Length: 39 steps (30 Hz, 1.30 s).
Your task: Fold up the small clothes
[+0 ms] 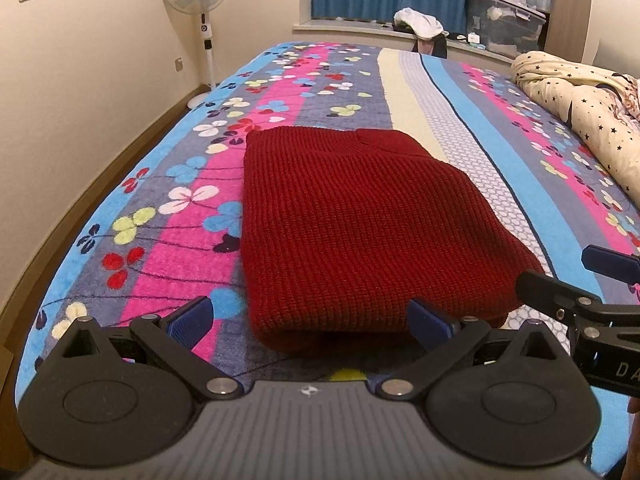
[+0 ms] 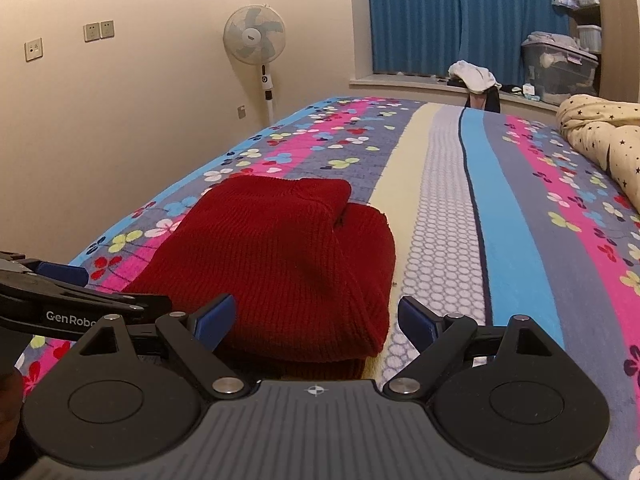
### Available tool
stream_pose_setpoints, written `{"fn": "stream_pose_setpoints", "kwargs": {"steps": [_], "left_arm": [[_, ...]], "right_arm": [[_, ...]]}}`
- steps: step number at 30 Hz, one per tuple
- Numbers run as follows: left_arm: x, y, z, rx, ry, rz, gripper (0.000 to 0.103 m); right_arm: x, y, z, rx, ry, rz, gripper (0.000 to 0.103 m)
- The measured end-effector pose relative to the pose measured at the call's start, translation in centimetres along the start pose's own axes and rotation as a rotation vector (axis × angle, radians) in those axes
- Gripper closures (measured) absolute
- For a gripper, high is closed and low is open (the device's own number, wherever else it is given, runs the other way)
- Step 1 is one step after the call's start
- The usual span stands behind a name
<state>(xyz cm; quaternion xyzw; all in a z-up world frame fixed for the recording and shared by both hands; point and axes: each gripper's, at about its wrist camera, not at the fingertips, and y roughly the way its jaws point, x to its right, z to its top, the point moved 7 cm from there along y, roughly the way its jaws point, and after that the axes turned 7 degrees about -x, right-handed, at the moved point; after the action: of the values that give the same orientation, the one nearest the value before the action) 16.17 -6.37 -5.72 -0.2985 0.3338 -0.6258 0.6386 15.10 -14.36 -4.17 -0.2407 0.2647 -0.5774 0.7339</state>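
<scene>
A dark red knitted sweater [image 1: 360, 224] lies folded into a thick rectangle on the flowered bedspread [image 1: 168, 208]. It also shows in the right wrist view [image 2: 280, 264]. My left gripper [image 1: 308, 320] is open, its jaws wide apart at the sweater's near left edge, holding nothing. My right gripper [image 2: 316, 320] is open at the sweater's near right corner, empty. The right gripper also shows in the left wrist view [image 1: 576, 280] at the right edge, and the left gripper in the right wrist view [image 2: 60, 280] at the left edge.
A cream star-print quilt [image 1: 580, 120] is bunched on the bed's right side. A standing fan [image 1: 200, 0] stands by the left wall. A window ledge with clothes [image 1: 420, 24] and a storage box [image 1: 504, 20] lies beyond the bed, under blue curtains [image 2: 460, 16].
</scene>
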Motion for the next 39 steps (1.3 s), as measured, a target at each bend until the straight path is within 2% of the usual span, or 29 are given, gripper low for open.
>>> {"fn": "stream_pose_setpoints", "kwargs": {"steps": [39], "left_arm": [[0.08,-0.25,0.18,0.007,-0.009,-0.006,0.001]], "right_arm": [[-0.13,0.24,0.07,-0.004,0.003,0.006,0.014]]}}
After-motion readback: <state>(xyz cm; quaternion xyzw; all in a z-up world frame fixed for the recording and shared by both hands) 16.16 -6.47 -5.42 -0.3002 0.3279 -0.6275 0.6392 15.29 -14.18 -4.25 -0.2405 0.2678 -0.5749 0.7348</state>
